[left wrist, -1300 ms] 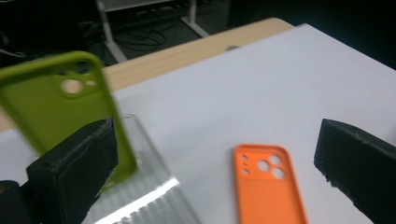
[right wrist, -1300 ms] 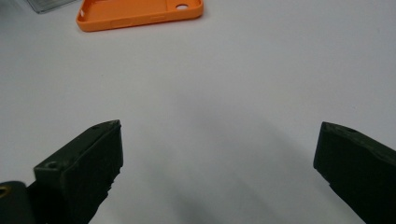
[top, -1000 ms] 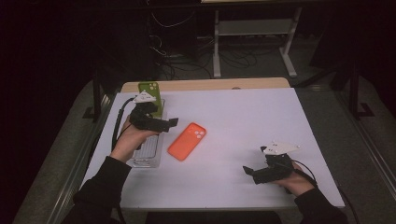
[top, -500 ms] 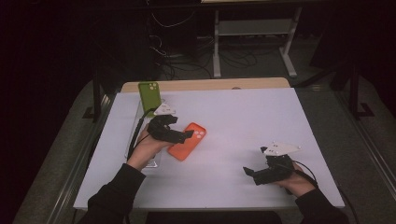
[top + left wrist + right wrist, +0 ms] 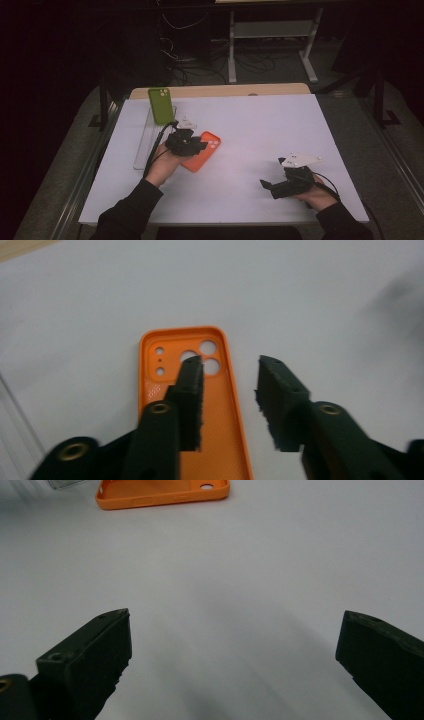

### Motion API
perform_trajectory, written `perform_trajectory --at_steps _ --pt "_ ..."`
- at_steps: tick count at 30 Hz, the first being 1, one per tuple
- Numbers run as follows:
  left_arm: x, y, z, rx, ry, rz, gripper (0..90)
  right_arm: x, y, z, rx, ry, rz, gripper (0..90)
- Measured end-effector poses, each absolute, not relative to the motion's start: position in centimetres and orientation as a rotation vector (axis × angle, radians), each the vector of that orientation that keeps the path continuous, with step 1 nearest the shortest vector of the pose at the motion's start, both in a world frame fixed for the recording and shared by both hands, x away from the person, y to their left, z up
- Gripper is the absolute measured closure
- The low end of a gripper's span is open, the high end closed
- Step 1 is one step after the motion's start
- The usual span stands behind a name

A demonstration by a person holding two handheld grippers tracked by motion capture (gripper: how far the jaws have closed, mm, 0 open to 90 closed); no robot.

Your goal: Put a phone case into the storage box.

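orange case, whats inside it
Nothing lies in the orange case: it lies hollow side up on the table, bare textured floor and camera holes showing. The left claw hovers open above it, one jaw covering part of the interior.

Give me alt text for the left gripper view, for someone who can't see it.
An orange phone case lies open side up on a white table, camera cutouts at its far end. The left gripper is above it with its two black jaws open, one over the case's inside and the other past its side edge.
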State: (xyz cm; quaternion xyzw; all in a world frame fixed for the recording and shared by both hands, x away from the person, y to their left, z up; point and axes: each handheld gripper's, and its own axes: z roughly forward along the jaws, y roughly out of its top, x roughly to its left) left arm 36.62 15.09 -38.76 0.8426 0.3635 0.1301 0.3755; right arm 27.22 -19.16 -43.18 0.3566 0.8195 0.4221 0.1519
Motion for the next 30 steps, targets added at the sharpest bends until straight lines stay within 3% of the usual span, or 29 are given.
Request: perform_trajectory --at_steps 7,30 --pt "36.7 14.2 -39.8 2.178 0.969 0.344 89.4 27.2 -19.1 -43.2 1.021 2.356 1.214 0.6" --pt "37.0 12.1 -43.2 2.260 1.057 0.394 89.8 27.1 -19.1 -43.2 0.998 2.365 1.211 0.6"
